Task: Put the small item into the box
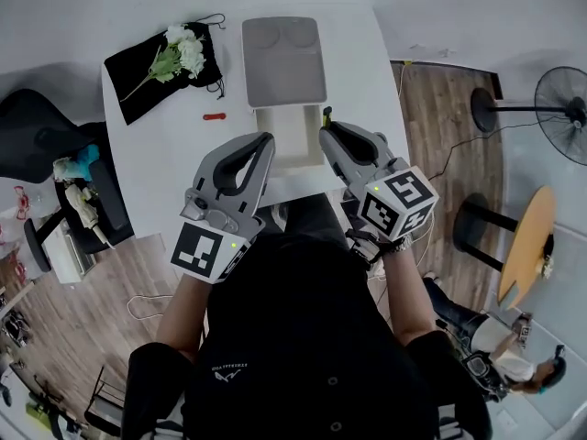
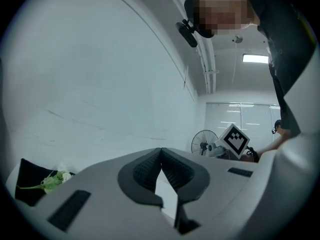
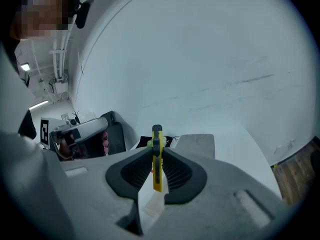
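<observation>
An open box (image 1: 286,125) lies on the white table (image 1: 358,71), its grey lid (image 1: 283,60) folded back at the far side. My right gripper (image 1: 326,125) is shut on a yellow and black utility knife (image 3: 157,156) and hovers at the box's right edge. The knife stands upright between the pads (image 3: 176,170), its tip poking out above them. At the box's near left corner my left gripper (image 1: 267,141) is shut with nothing in it; its pads (image 2: 147,169) meet. A small red item (image 1: 214,115) lies on the table left of the box.
A black pouch (image 1: 151,73) with white flowers (image 1: 183,51) lies at the table's far left. A black chair (image 1: 41,136) stands left of the table. A floor fan (image 1: 561,108), a stool (image 1: 477,218) and a round wooden table (image 1: 529,241) stand to the right.
</observation>
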Motion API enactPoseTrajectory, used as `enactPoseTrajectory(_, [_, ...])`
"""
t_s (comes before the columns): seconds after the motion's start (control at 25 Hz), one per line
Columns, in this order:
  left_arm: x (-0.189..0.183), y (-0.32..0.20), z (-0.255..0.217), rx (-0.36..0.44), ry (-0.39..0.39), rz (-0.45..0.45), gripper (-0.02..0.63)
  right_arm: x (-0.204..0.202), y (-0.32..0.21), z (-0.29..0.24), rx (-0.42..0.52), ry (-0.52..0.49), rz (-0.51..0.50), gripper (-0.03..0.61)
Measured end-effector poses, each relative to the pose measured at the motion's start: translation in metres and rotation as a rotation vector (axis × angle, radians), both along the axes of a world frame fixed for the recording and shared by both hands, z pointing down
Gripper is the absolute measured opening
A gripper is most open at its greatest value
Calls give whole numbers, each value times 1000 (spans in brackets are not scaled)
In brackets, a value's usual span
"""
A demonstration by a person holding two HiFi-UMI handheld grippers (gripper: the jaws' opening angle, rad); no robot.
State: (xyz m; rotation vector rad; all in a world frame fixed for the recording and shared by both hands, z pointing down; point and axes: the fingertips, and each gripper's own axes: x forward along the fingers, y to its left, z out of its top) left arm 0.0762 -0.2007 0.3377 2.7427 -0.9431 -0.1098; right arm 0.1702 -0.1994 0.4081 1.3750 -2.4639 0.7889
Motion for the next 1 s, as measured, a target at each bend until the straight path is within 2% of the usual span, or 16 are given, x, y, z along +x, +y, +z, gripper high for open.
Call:
enactPoseTrajectory(0.28, [-5,-16,15,-30,-18,-43,5,-14,-15,55,-129,13,-83,64])
enactPoseTrajectory(0.44, [-9,-23,18,-55,1,-79,5,-18,-18,91,-224,23,-117,64])
enactPoseTrajectory(0.6, [-8,-27,20,-49,-9,-91,5,-22,-22,132,-313,52,-144,64])
enactPoseTrajectory(1.0, [-17,-26,18,-53,3,-147,5,-32,-24,192,-456,105,-199,64])
